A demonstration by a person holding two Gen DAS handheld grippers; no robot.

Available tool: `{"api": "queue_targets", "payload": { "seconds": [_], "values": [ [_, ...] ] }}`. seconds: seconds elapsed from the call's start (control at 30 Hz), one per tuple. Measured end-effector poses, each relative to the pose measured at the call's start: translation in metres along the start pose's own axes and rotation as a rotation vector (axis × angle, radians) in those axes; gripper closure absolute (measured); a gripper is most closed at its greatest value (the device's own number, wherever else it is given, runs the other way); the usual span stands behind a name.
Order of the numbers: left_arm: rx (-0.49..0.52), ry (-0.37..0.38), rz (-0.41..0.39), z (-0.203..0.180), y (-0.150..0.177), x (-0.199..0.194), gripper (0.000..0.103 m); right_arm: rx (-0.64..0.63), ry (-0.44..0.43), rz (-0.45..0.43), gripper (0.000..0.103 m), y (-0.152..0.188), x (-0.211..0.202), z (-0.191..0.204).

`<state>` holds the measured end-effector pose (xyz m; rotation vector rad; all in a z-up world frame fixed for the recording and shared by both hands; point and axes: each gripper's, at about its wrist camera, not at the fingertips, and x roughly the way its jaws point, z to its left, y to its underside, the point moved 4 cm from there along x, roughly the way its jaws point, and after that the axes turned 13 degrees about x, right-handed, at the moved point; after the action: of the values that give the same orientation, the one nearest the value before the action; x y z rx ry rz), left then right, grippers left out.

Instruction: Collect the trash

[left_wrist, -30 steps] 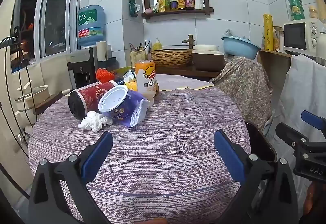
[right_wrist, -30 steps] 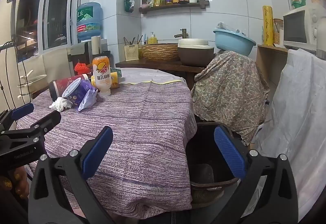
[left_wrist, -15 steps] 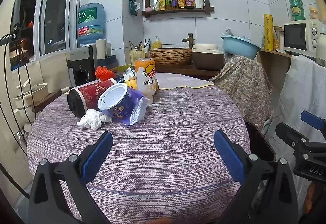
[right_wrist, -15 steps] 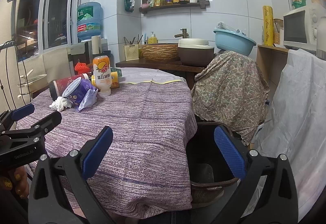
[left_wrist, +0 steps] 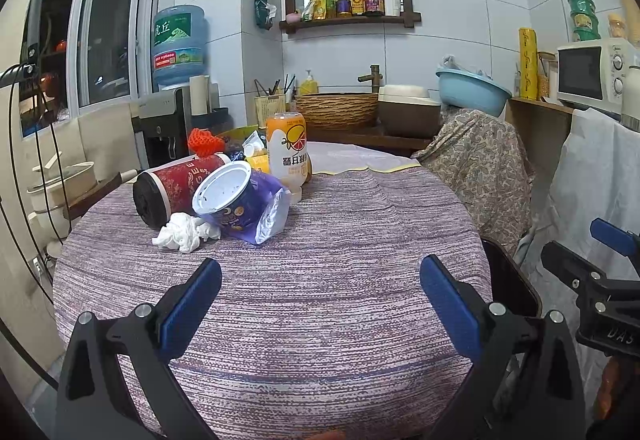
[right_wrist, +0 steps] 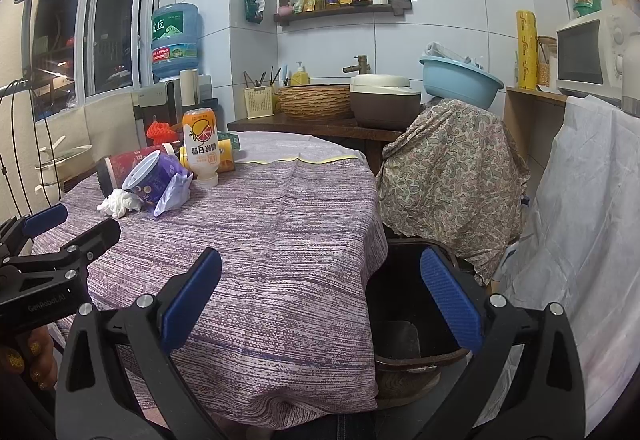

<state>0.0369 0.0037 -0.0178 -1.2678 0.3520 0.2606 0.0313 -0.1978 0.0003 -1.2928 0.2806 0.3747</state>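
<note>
Trash cluster: crumpled white tissue wad [left_wrist: 182, 237], tipped blue paper cup with white rim [left_wrist: 226, 200], purple-and-silver foil wrapper [left_wrist: 269, 214], red cylindrical canister with a dark end, lying on its side [left_wrist: 176, 189], and an orange-label juice bottle standing upside down on its cap [left_wrist: 287, 156]. All sit on the round table under a purple striped cloth [left_wrist: 320, 300].

Risks (judgement): tissue touches cup and canister, so a wide grab could nudge the canister into rolling or knock the bottle over. A tissue pinch may also snag the cloth.

Position: cluster lies ahead and left of the left gripper [left_wrist: 320, 304], well apart from it, nothing between its jaws; jaws released, spread wide. Right gripper [right_wrist: 320, 300] likewise spread and empty; cluster far ahead-left of it. Dark round waste bin [right_wrist: 404, 358] sits below its jaws beside the table edge.
</note>
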Motion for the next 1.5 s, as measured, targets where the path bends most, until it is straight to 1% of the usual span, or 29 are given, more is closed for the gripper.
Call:
{"api": "queue_targets", "payload": {
  "seconds": [1.5],
  "values": [
    [-0.002, 0.003, -0.002, 0.0036, 0.0026, 0.0009, 0.005, -0.001, -0.004, 0.002, 0.004, 0.0004, 0.0018, 0.0011]
  ]
}}
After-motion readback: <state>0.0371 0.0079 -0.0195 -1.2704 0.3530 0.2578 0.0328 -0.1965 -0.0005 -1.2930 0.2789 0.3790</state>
